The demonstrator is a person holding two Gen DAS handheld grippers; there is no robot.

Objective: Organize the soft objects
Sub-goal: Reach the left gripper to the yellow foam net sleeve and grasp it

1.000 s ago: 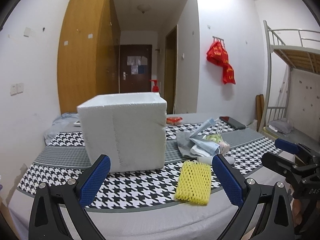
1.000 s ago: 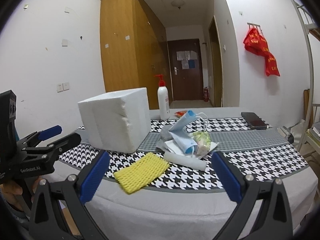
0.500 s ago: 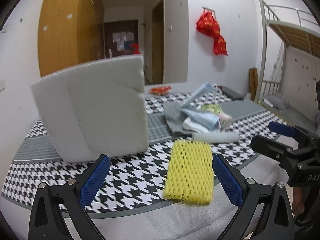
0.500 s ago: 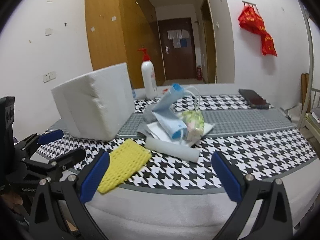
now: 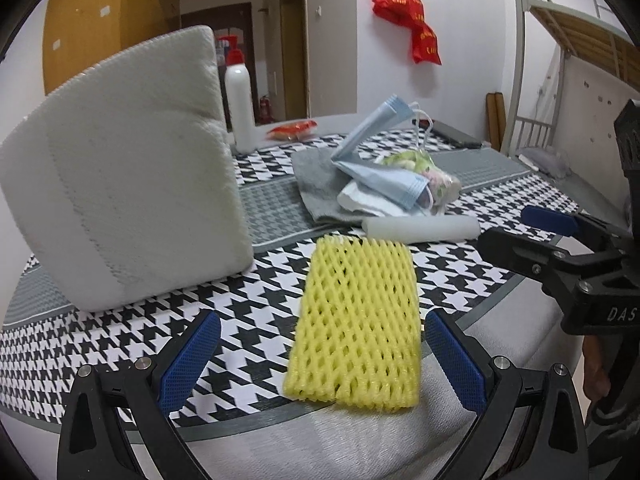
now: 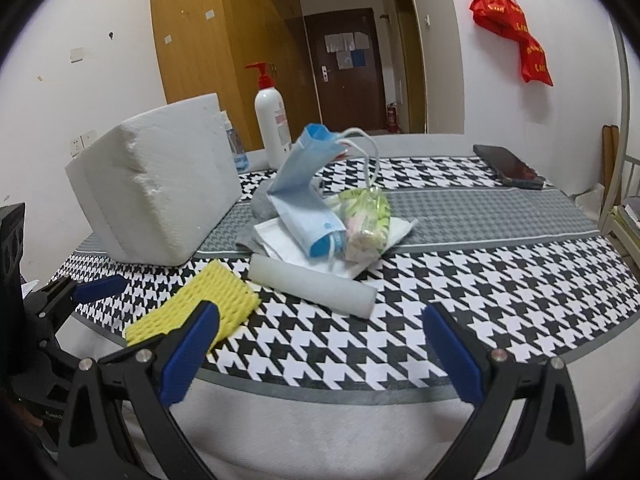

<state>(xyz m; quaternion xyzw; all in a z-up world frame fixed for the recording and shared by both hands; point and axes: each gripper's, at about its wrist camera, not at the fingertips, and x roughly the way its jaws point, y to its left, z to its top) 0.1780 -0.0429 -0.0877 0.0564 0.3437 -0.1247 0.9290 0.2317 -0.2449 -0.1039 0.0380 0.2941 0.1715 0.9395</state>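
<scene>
A yellow foam net sleeve (image 5: 356,320) lies flat near the table's front edge, also in the right wrist view (image 6: 192,308). My left gripper (image 5: 320,364) is open, its near end between the blue pads. A white foam roll (image 5: 420,228) (image 6: 312,284) lies behind it. A pile with a blue face mask (image 6: 308,200), a green-patterned bag (image 6: 366,220), white tissue and a grey cloth (image 5: 316,184) sits mid-table. A white foam box (image 5: 120,184) (image 6: 156,184) stands at left. My right gripper (image 6: 320,356) is open and empty, short of the roll.
A white pump bottle (image 6: 272,128) stands behind the box. A black phone (image 6: 508,166) lies at far right and an orange packet (image 5: 292,129) at the back. The houndstooth cloth (image 6: 480,280) covers the table. A bunk bed frame (image 5: 560,60) stands at right.
Both grippers have moved forward and lower toward the table. The yellow sleeve now sits between the left gripper's pads, and the white roll is closer to the right gripper.
</scene>
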